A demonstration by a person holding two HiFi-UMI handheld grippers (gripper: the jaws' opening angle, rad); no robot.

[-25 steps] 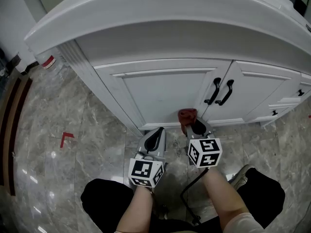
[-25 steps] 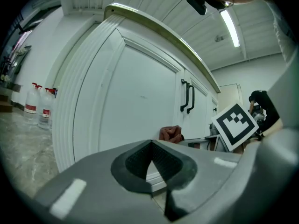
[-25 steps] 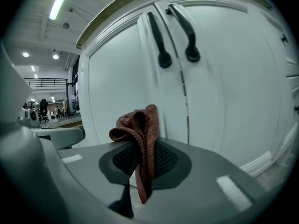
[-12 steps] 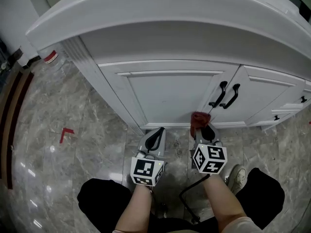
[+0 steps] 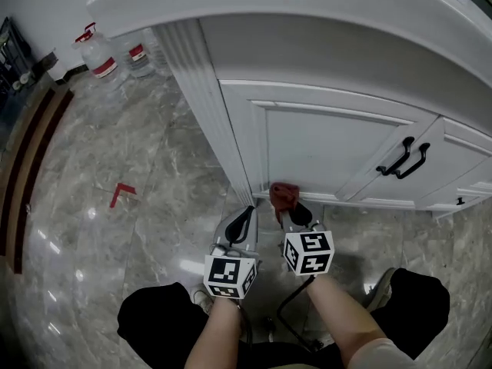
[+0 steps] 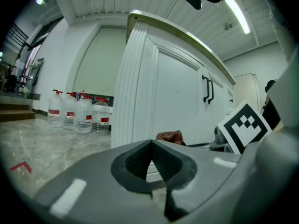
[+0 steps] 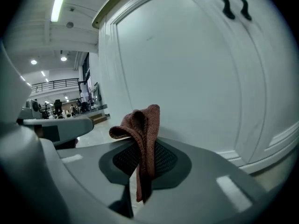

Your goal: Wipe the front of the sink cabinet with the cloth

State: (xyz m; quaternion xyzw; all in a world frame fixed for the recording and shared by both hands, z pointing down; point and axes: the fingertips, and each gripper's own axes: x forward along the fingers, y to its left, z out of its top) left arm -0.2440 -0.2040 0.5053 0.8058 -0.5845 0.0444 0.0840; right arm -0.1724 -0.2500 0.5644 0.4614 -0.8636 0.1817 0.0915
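Marble floor point(image 5: 92, 152), white sink cabinet point(image 5: 330, 144)

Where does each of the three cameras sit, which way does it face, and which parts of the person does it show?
Head view: on the person's head, facing steeply down at the floor and the sink cabinet; shows both forearms, the left gripper and the right gripper.
Left gripper view: on the left gripper, low, facing along its shut jaws past the cabinet corner to water bottles.
Right gripper view: on the right gripper, facing the cabinet door, jaws shut on the cloth.
Shared: all three show the cloth.
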